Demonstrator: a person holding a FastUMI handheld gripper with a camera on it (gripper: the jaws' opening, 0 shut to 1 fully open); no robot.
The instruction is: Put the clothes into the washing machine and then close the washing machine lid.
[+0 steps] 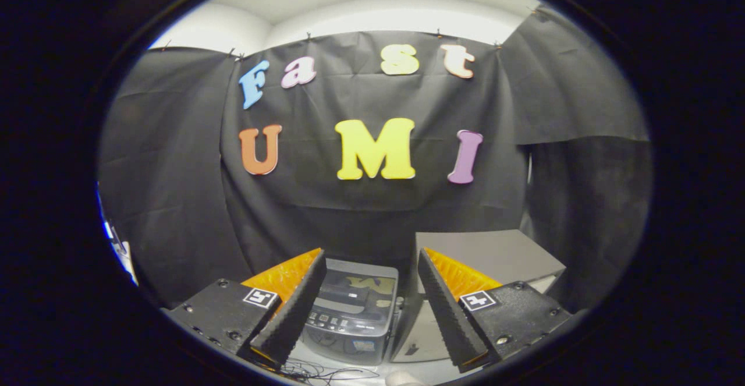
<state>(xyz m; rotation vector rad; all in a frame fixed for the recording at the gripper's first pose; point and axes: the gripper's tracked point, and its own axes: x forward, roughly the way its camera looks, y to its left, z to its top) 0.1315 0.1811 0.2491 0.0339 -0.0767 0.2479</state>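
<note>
The gripper looks down at a small washing machine.

Its fingers are spread wide apart and hold nothing. The washing machine sits on the table, straight ahead of the fingers and lower down, seen in the gap between them. Its see-through lid lies flat and shut on top. I cannot tell if clothes are inside. A grey box stands just beside the machine, behind the right finger.

I see a grey boxy cabinet against the black cloth wall, and thin black cables lying loose below.
</note>
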